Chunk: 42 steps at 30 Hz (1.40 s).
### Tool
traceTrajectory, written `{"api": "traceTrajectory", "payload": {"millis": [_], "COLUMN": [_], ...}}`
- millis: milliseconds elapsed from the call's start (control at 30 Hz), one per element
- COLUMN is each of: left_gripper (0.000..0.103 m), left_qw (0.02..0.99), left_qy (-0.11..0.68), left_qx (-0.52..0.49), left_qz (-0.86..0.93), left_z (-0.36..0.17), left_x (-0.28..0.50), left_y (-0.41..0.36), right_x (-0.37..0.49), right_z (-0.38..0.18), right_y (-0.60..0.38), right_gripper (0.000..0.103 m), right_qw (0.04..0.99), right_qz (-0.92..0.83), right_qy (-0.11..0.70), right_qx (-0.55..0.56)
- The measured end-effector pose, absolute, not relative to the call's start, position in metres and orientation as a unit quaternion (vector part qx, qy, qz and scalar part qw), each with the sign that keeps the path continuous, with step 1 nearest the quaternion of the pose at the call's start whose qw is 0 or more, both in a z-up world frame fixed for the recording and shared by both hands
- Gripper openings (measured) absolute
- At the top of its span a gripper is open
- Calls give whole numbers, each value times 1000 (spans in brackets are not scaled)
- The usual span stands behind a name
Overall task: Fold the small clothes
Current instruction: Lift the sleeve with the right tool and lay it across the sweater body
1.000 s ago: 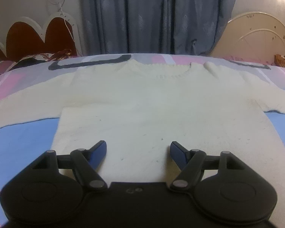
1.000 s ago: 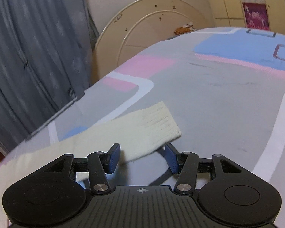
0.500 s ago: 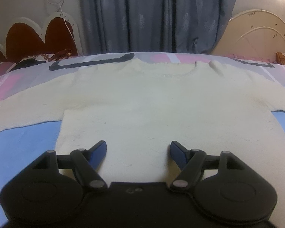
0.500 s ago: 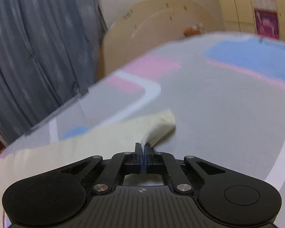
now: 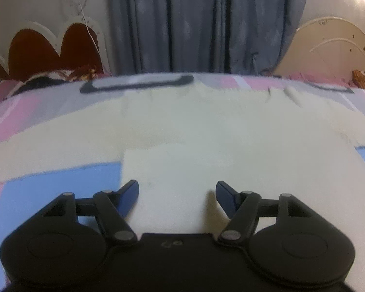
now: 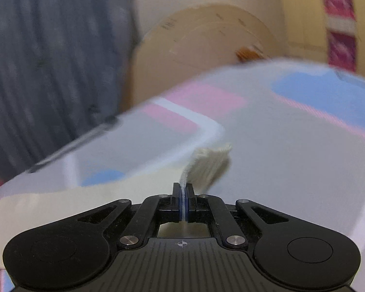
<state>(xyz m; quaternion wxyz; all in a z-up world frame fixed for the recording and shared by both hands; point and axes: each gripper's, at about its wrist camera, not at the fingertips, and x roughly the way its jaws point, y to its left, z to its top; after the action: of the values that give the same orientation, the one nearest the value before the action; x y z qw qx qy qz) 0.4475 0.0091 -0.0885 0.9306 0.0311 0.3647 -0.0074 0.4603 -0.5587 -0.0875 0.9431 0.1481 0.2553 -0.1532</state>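
The cream sweater [image 5: 206, 131] lies flat on the bed [image 5: 48, 182], the right gripper [image 6: 183, 192] jaws clenched on its sleeve cuff [image 6: 206, 163], the left gripper [image 5: 177, 189] jaws released and just closing slightly above its body.

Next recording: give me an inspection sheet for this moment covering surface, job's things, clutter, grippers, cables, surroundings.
Surface: bedsheet patterned in blue, pink and grey.
Job's things: cream sweater spread flat on the sheet; its sleeve cuff is lifted off the sheet.
Clutter: nothing seen.
Grippers: left gripper open above the sweater's lower body, its jaws just narrowing with nothing pressed between them; right gripper shut on the sleeve cuff.
Cables: thin white cord hanging by the wall.
Surroundings: blue-grey curtains, red scalloped headboard, cream round boards.
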Motion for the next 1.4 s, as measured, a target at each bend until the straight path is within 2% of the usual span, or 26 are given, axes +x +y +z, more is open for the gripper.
{"api": "traceTrajectory", "payload": {"millis": [67, 133, 167, 200, 267, 400, 667, 733, 800, 833, 867, 900, 933, 1000, 1033, 1067, 1100, 1233, 1267, 1333, 1400], "left_gripper": [69, 63, 56, 56, 55, 45, 45, 50, 61, 62, 63, 61, 60, 45, 42, 37, 37, 37, 32, 3, 3], "left_qw": [932, 929, 928, 928, 929, 928, 931, 931, 931, 932, 933, 932, 930, 920, 914, 910, 906, 901, 900, 896, 905], "left_qy": [362, 370, 372, 372, 371, 371, 363, 362, 360, 357, 354, 353, 355, 366, 378, 386, 393, 394, 395, 403, 385], "left_qx": [26, 18, 14, 12, 6, -8, -41, -42, -42, -43, -44, -47, -52, -75, -86, -90, -95, -108, -109, -105, -103], "left_qz": [-8, -13, -16, -18, -21, -21, -22, -28, -40, -45, -54, -68, -81, -115, -124, -125, -126, -146, -151, -155, -147], "left_z": [-88, -89, -89, -89, -88, -88, -83, -83, -84, -85, -85, -85, -86, -92, -97, -101, -106, -112, -113, -119, -114], "left_x": [453, 459, 460, 460, 458, 460, 470, 472, 476, 478, 482, 488, 493, 508, 518, 525, 534, 554, 559, 565, 561], "left_y": [14, 18, 19, 20, 25, 35, 46, 44, 37, 32, 26, 17, 9, -6, -14, -18, -24, -42, -48, -52, -48], "right_x": [467, 471, 475, 478, 484, 494, 502, 501, 495, 492, 488, 482, 477, 469, 467, 469, 470, 464, 464, 463, 463], "right_z": [-72, -61, -57, -55, -55, -67, -113, -124, -122, -119, -117, -116, -115, -114, -114, -114, -115, -116, -117, -118, -118], "right_y": [-516, -475, -453, -430, -383, -301, -182, -162, -159, -166, -170, -177, -186, -202, -212, -218, -228, -265, -271, -279, -288], "right_gripper": [1, 1, 1, 1, 1, 1, 1, 3, 13, 24, 32, 48, 50, 47, 27, 16, 9, 9, 9, 9, 9], "right_qw": [957, 965, 969, 970, 971, 964, 937, 927, 929, 932, 936, 940, 943, 948, 949, 948, 948, 945, 943, 942, 941], "right_qz": [-112, -74, -52, -29, 17, 94, 212, 225, 226, 225, 220, 211, 204, 195, 185, 173, 156, 129, 128, 120, 114], "right_qy": [240, 232, 229, 228, 232, 246, 276, 292, 278, 271, 264, 257, 251, 245, 251, 262, 274, 302, 307, 312, 316], "right_qx": [117, 93, 81, 72, 55, 23, -39, -68, -92, -87, -80, -78, -76, -59, -49, -42, -29, 7, 12, 16, 31]}}
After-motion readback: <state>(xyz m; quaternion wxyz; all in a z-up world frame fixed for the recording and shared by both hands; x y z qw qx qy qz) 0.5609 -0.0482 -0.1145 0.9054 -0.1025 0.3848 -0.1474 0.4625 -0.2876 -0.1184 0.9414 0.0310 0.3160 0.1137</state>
